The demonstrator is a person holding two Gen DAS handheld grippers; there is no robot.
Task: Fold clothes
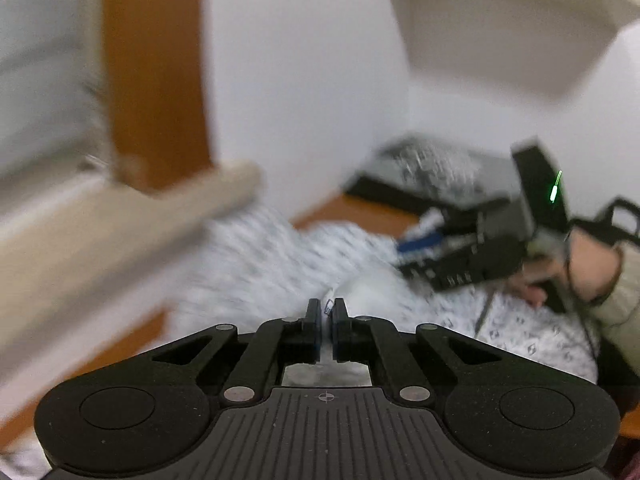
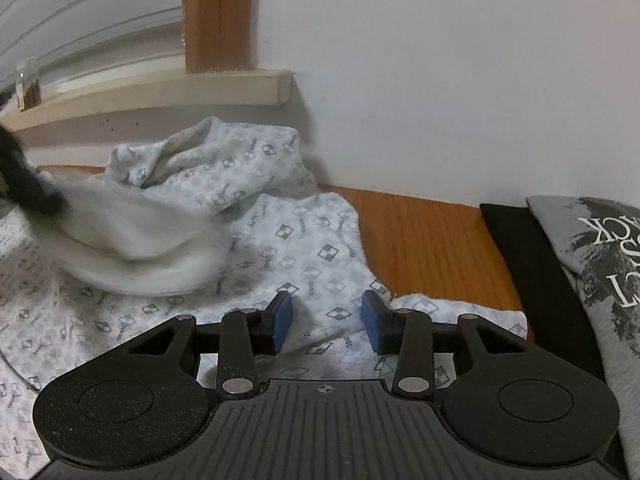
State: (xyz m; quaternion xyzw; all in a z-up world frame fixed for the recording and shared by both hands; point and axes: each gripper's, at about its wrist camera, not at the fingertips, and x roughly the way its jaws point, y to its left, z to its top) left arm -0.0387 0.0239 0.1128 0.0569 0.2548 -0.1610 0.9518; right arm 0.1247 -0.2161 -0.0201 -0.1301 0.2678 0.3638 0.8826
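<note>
Count of items in view: two grippers, the left gripper (image 1: 327, 312) and the right gripper (image 2: 326, 322). One white patterned garment (image 2: 288, 240). One grey printed garment (image 2: 600, 264) lying on one black folded item (image 2: 520, 248), possibly also clothing. One small bottle (image 2: 26, 86) on one window ledge (image 2: 160, 94).

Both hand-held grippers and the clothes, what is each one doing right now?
Left hand-held gripper: shut on the patterned garment.
Right hand-held gripper: open, holding nothing.
Patterned garment: crumpled, unfolded on the wooden surface.
Grey printed shirt: folded, lying on black cloth.
</note>
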